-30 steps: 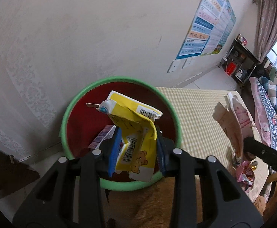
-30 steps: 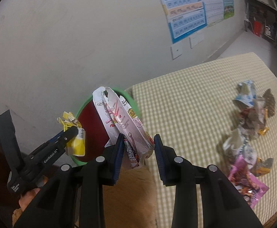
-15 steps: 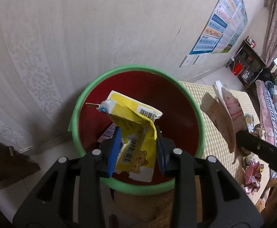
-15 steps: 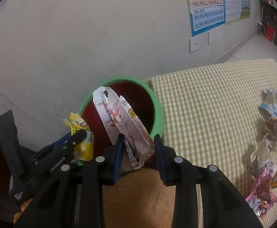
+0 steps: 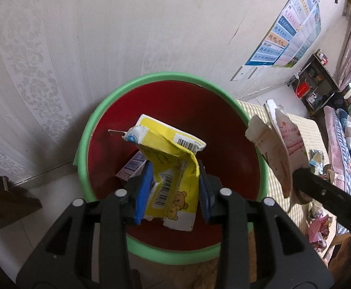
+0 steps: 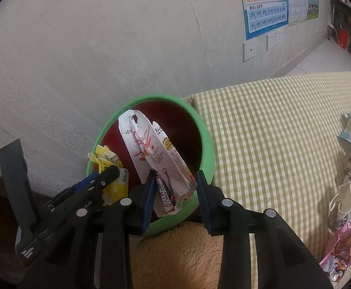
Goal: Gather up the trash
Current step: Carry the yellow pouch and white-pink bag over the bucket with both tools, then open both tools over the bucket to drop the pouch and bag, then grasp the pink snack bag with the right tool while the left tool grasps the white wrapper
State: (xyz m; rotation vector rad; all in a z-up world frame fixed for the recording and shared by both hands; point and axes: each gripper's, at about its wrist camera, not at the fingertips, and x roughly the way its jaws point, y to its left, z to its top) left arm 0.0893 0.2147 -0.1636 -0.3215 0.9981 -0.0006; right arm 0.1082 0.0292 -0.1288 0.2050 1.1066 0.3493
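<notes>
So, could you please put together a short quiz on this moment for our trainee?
1. True or false: the left gripper holds the crumpled yellow bear-print wrapper over the red bin with the green rim.
2. What does the right gripper hold? A) a blue cup B) a white and pink torn snack packet C) nothing
3. Fill in: more wrappers lie on the green-checked ____.

Key: 1 true; 2 B; 3 tablecloth
</notes>
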